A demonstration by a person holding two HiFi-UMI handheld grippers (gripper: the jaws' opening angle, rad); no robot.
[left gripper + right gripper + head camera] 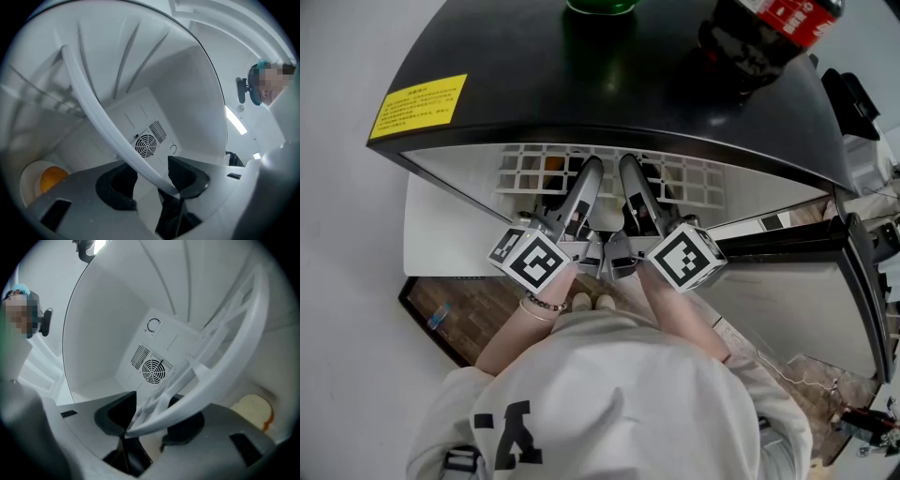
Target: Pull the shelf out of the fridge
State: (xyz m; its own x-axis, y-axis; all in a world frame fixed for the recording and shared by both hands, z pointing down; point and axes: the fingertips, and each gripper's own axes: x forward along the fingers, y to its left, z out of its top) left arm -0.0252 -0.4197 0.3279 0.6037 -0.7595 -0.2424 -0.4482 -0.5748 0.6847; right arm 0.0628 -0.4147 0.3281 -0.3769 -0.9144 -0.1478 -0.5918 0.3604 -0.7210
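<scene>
Fridge (609, 84): black top seen from above, door (792, 295) open at right. On the top stand a yellow label (417, 103) at left, a green bottle (600, 5) cut off by the upper edge, and a cola bottle (769, 33) at upper right.

White grid shelf (525, 171) shows just under the top's front edge. Left gripper (589, 173) and right gripper (628, 172) lie close side by side, both reaching in over the shelf's middle. How their jaws stand cannot be told from here.

Person: white top (619, 394), bracelet (546, 305) on the left wrist, shoes (592, 302) on a wood floor (478, 300).
</scene>
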